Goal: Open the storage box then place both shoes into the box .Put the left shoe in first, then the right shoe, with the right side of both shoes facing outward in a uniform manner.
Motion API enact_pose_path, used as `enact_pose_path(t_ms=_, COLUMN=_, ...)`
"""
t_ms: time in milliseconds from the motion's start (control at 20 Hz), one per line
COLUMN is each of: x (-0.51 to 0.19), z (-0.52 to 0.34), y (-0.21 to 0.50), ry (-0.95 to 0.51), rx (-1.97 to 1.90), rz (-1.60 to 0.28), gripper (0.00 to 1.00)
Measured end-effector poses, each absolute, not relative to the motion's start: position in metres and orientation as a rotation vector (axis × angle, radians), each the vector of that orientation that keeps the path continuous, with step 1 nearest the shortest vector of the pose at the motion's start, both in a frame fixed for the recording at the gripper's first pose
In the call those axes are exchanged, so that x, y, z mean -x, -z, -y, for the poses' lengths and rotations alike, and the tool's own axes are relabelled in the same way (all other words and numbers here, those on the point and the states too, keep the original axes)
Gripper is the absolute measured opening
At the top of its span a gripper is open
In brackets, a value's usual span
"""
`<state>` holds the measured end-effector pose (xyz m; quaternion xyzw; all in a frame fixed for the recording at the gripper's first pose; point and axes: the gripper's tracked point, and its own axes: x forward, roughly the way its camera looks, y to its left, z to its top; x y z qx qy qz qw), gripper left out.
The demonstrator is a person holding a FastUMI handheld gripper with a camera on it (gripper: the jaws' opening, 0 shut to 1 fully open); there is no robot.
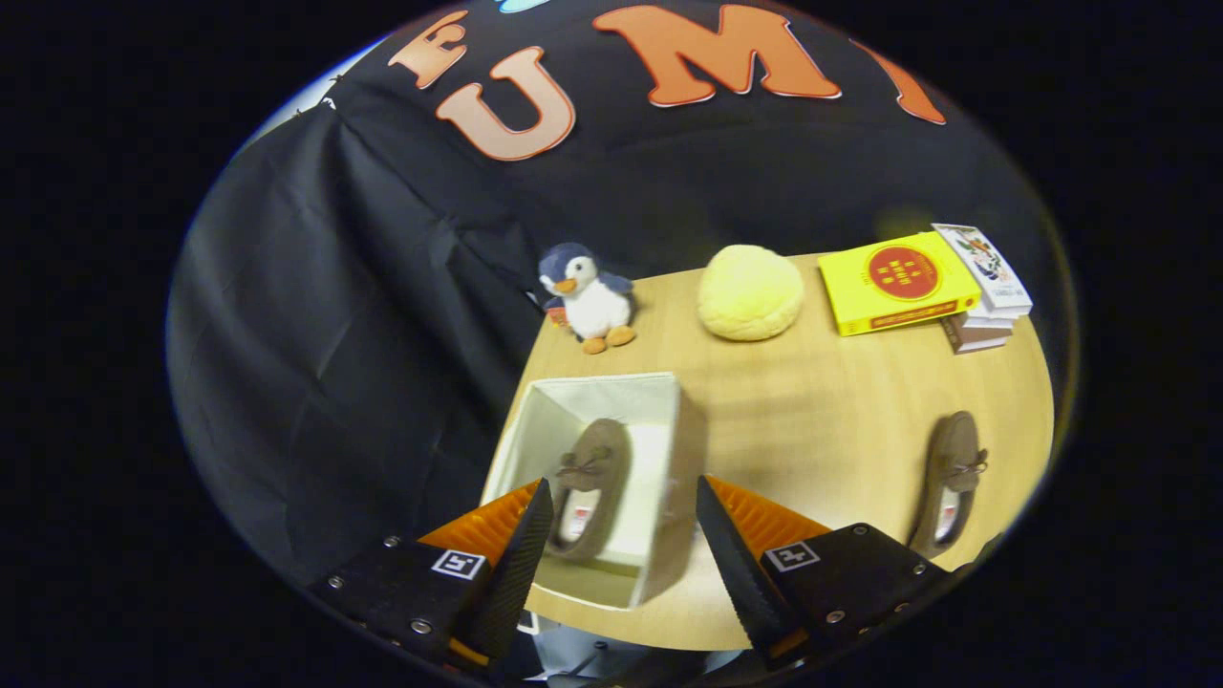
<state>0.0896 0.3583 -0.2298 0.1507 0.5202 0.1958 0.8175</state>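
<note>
While one shoe lies in the open storage box, the other shoe waits near the table's right edge — gripper spread, empty.

Gripper-mounted view, high over fingers, down toward table.

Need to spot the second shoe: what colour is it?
Brown, a suede-like moccasin on the wooden table, gripper view.

Two brown shoes, one storage box, one penguin toy, one yellow cushion, a few stacked books
</note>
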Motion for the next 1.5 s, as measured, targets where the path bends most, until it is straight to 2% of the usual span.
enact_pose_path(t_ms=450, x=-0.067, z=-0.19, y=0.321, ry=-0.154, rx=-0.261, rz=-1.179, gripper=0.92)
enact_pose_path(t_ms=850, x=-0.039, z=-0.084, y=0.391, ry=-0.019, rx=-0.19, rz=-1.273, gripper=0.92)
enact_pose_path(t_ms=1150, x=-0.034, z=-0.05, y=0.446, ry=0.017, rx=-0.138, rz=-1.337, gripper=0.81)
enact_pose_path(t_ms=1350, x=-0.046, z=-0.041, y=0.473, ry=0.041, rx=-0.13, rz=-1.334, gripper=0.68)
enact_pose_path(t_ms=1500, x=-0.059, z=-0.045, y=0.485, ry=0.02, rx=-0.132, rz=-1.327, gripper=0.52)
